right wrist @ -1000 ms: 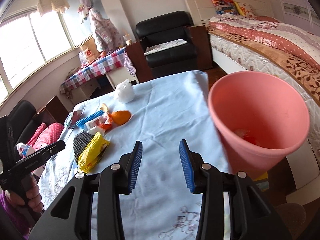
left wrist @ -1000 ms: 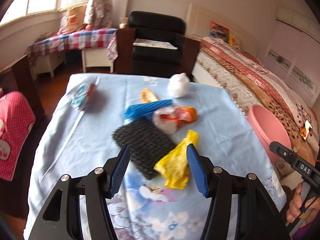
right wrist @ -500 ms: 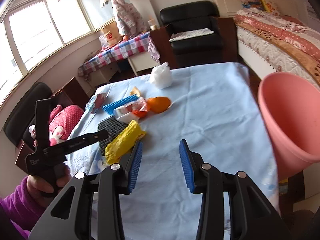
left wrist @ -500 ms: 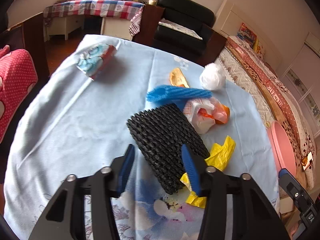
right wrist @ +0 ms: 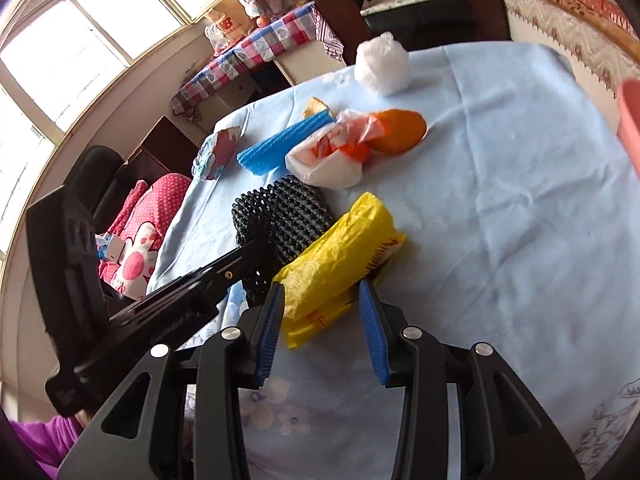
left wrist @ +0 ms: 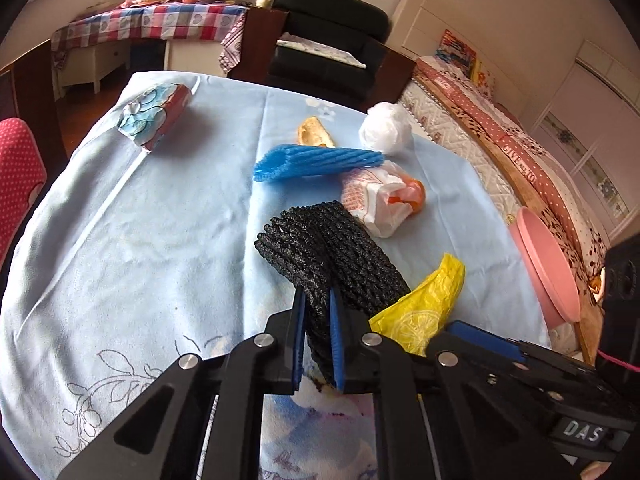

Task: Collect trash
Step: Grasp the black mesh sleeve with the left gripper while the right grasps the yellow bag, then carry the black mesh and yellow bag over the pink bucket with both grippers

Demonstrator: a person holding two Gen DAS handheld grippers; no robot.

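Note:
My left gripper (left wrist: 318, 332) is shut on the near end of a black foam net (left wrist: 332, 256), which also shows in the right wrist view (right wrist: 284, 216). My right gripper (right wrist: 322, 332) is open, its two fingers on either side of the near end of a yellow plastic bag (right wrist: 340, 256); the bag also shows in the left wrist view (left wrist: 424, 304). A pink bin (left wrist: 544, 264) stands off the table's right edge; only its rim (right wrist: 628, 116) shows in the right wrist view.
On the blue tablecloth (left wrist: 160, 240) lie a blue foam sleeve (left wrist: 316, 162), a white-and-orange bag (left wrist: 380, 196), a white plastic ball (left wrist: 384, 130), a peel scrap (left wrist: 314, 132) and a wrapped packet (left wrist: 154, 114). A bed (left wrist: 520, 148) is at the right.
My left gripper closed on the black net. My right gripper swung left from the pink bin and came down around the yellow bag.

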